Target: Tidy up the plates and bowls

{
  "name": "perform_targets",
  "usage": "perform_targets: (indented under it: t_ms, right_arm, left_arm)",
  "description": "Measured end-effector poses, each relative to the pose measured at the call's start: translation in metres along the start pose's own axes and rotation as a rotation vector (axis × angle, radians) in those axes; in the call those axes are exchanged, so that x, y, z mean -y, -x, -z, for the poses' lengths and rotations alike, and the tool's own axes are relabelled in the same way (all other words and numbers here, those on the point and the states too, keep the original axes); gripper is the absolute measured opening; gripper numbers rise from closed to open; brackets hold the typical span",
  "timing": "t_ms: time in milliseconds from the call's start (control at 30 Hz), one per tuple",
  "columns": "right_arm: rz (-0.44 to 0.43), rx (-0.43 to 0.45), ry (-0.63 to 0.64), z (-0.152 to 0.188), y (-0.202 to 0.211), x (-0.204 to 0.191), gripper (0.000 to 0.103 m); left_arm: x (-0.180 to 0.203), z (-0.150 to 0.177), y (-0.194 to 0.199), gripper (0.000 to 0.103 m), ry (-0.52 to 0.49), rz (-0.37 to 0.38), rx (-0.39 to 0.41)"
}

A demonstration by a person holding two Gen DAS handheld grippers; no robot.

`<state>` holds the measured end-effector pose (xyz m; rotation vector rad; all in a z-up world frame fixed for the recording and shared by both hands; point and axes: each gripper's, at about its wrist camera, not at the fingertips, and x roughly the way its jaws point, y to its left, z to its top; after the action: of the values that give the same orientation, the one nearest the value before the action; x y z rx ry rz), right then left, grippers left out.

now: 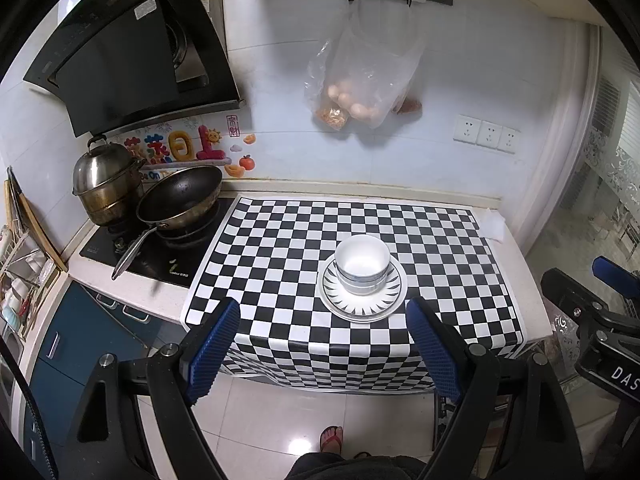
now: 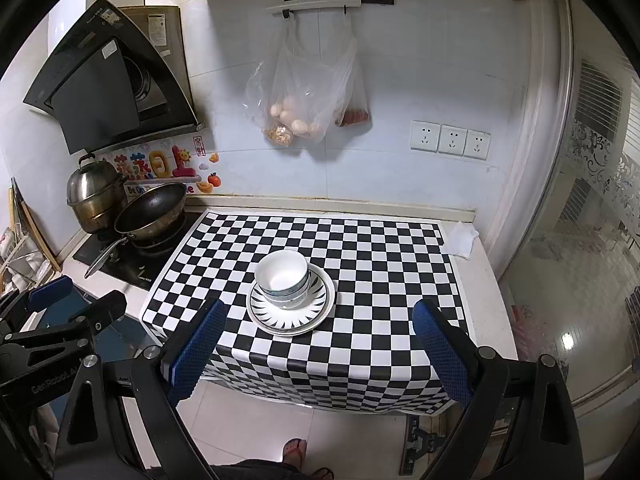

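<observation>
Your left hand-held gripper point(image 1: 324, 320) and right hand-held gripper point(image 2: 320, 322) both gape empty; stacked bowls point(image 2: 282, 276) sit on plates point(image 2: 316, 312) at 12 o'clock on the worktop point(image 2: 480, 280).

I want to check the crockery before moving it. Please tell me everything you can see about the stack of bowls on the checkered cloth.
The stack of bowls is white, glossy, ceramic-looking, with thin dark bands around the outside. At least two bowls are nested; the exact count is unclear. They stand upright, mouth up, the top one empty. The stack rests near the middle of a white plate with a dark ray pattern, itself seemingly on a second plate, on the checkered cloth. Nothing else touches the stack.
</observation>
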<state>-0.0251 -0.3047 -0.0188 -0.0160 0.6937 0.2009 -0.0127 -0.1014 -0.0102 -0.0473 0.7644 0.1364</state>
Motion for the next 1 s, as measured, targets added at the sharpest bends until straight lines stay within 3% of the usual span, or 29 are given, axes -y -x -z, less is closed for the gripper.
perform_targets:
  t_ms: [1000]
  right_arm:
    - [-0.014, -0.024, 0.016, -0.01, -0.019, 0.016, 0.097]
  left_arm:
    - [0.008, 0.003, -0.004, 0.085, 0.004, -0.006, -0.01]
